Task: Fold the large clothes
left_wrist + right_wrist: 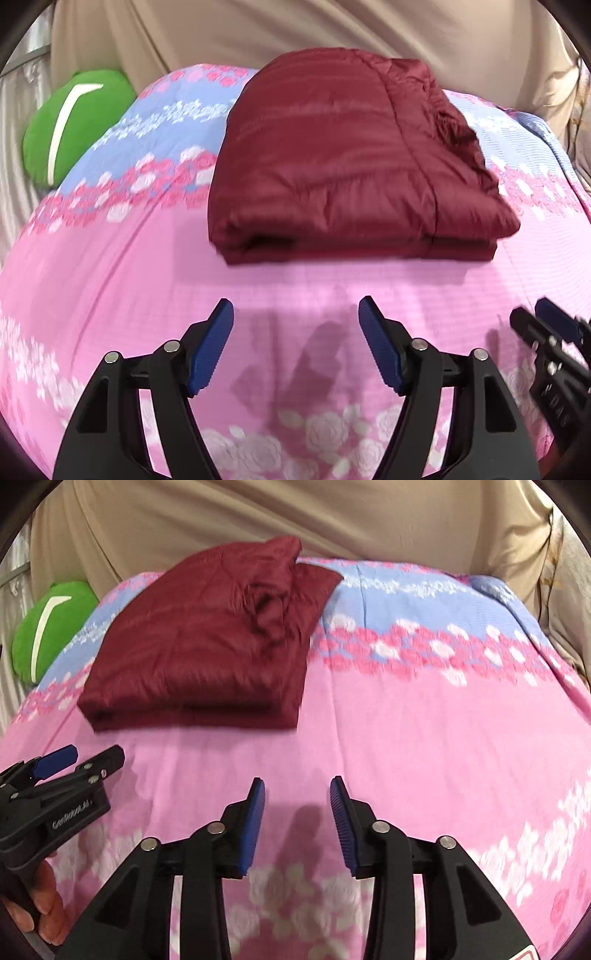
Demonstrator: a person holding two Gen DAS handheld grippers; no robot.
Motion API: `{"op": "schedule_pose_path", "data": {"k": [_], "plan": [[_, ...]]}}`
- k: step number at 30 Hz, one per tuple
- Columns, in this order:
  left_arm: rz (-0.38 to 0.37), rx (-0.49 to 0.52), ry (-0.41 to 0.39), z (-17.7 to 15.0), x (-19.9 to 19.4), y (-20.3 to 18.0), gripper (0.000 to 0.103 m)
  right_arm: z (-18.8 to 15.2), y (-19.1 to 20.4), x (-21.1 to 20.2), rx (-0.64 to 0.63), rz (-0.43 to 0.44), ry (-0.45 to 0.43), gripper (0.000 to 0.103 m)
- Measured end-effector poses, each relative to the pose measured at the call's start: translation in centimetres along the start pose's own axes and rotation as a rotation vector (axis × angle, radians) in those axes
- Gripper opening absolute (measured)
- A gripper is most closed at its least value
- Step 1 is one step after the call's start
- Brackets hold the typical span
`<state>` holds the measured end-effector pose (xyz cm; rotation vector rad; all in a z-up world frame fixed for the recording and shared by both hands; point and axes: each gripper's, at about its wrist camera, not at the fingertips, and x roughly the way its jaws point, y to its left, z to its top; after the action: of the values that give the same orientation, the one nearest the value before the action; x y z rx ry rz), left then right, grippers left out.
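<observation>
A dark red puffer jacket [343,158] lies folded into a thick rectangle on the pink and blue floral bedspread [129,266]. It also shows in the right wrist view [199,646], at the upper left. My left gripper [296,314] is open and empty, held above the bedspread a little in front of the jacket's near edge. My right gripper [297,794] is open and empty, to the right of the jacket and nearer than it. Each gripper shows at the edge of the other's view: the right one [550,325] and the left one [85,757].
A green cushion [74,125] with a white stripe lies at the bed's far left edge; it also shows in the right wrist view [48,631]. A beige curtain [295,33] hangs behind the bed. Bare bedspread [424,720] stretches to the right of the jacket.
</observation>
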<state>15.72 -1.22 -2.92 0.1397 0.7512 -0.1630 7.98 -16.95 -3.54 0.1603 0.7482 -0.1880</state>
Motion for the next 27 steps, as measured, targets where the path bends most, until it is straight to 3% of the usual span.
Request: {"op": "schedule_pose_path", "data": {"k": [7, 10, 27], "plan": [[-0.002, -0.009, 0.016, -1.9, -0.3, -1.1, 0.073, -1.5, 0.4, -0.1, 0.0, 0.01, 0.01, 0.049], [0.004, -0.008, 0.014, -2.2, -0.4, -1.5, 0.081, -1.7, 0.5, -0.1, -0.005, 0.009, 0.015, 0.052], [0.04, 0.022, 0.0, -2.4, -0.7, -2.6, 0.081, -2.1, 1.5, -0.2, -0.029, -0.016, 0.008, 0.055]]}}
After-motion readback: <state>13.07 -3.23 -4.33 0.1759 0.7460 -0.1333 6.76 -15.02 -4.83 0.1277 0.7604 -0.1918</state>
